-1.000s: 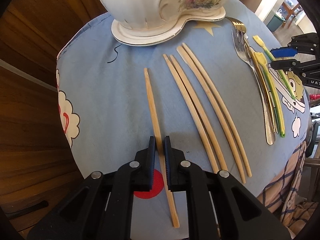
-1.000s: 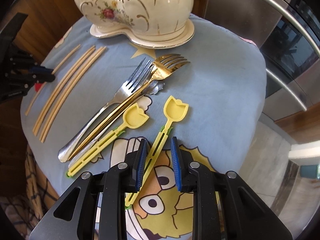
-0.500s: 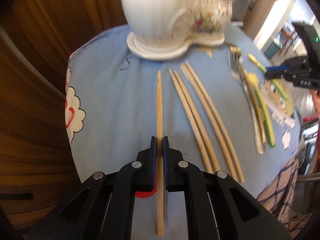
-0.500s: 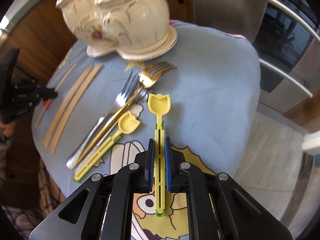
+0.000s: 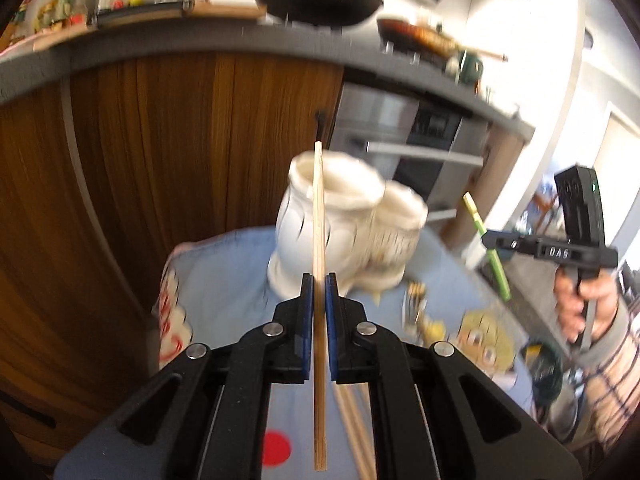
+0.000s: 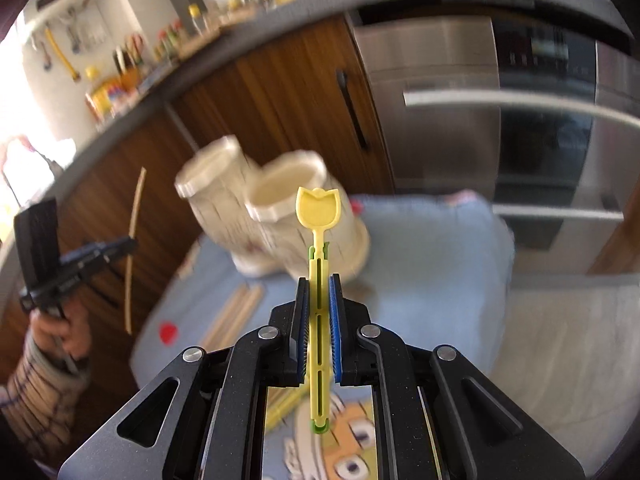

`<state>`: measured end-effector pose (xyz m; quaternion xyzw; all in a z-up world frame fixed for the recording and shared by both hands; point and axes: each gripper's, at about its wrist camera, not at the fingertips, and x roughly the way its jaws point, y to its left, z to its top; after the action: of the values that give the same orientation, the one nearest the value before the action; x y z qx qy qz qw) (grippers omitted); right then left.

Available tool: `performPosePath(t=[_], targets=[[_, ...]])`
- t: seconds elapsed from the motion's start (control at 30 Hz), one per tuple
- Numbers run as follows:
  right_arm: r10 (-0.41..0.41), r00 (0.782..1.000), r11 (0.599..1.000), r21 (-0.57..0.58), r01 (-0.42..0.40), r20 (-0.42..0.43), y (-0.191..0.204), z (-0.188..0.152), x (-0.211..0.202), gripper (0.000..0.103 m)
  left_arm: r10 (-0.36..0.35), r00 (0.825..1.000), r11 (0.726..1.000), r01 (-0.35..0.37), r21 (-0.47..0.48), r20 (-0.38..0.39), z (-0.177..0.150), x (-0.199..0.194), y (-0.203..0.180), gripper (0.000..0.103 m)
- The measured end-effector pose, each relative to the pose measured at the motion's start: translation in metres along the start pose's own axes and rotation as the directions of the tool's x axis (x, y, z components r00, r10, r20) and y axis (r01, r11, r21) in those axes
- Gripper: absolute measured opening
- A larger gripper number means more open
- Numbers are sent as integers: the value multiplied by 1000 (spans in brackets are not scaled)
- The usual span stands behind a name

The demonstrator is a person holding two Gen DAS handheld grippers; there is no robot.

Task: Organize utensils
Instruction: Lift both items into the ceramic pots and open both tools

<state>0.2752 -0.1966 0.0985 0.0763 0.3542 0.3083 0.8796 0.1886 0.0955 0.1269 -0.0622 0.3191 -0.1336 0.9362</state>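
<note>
Wooden cabinet doors [image 5: 180, 152] and a steel oven [image 6: 500, 100] back my counter [image 6: 420, 248], draped in blue cartoon cloth. My left hand-held gripper [image 5: 319, 280] is clamped on one bamboo chopstick [image 5: 319, 208], raised in front of the cream two-cup ceramic holder [image 5: 348, 232]. My right hand-held gripper [image 6: 319, 280] is clamped on a yellow tulip-tipped utensil [image 6: 318, 216], lifted just before the holder. Only the left view shows forks [image 5: 412, 304] at the holder's base; the right view shows spare chopsticks [image 6: 236, 312] lying beside it.
</note>
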Motion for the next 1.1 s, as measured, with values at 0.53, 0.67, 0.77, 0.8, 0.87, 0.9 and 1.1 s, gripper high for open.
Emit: performPosePath(t=[0.53,0.67,0.77,0.8,0.87,0.9,1.1], targets=[[1,961,1000,-11,2,275,39,60,31,11,60,927,997,-37,-67,371,109,20,-20,6],[-33,947,999,-9,38,320,42,72,48,11,87,912,995,-59,-83,400,115,37,-20,6],[-61,939,997,-20,72,337,45,75,60,11,108,908,993,-78,-90,404,111,51,-20,6],[-71,938,996,-28,86,340,47,74,65,11,115,910,992,-87,-90,398,106,57,-20,6],[-90,937,993,-42,111,338,48,69,73,11,123,917,992,-98,-85,380,98,65,-21,6],[-97,936,992,-49,120,338,49,66,76,11,127,920,991,-105,-79,370,91,70,-21,6],[-142,934,979,-92,181,327,48,38,85,11,135,938,990,-112,-90,319,60,76,-18,6]])
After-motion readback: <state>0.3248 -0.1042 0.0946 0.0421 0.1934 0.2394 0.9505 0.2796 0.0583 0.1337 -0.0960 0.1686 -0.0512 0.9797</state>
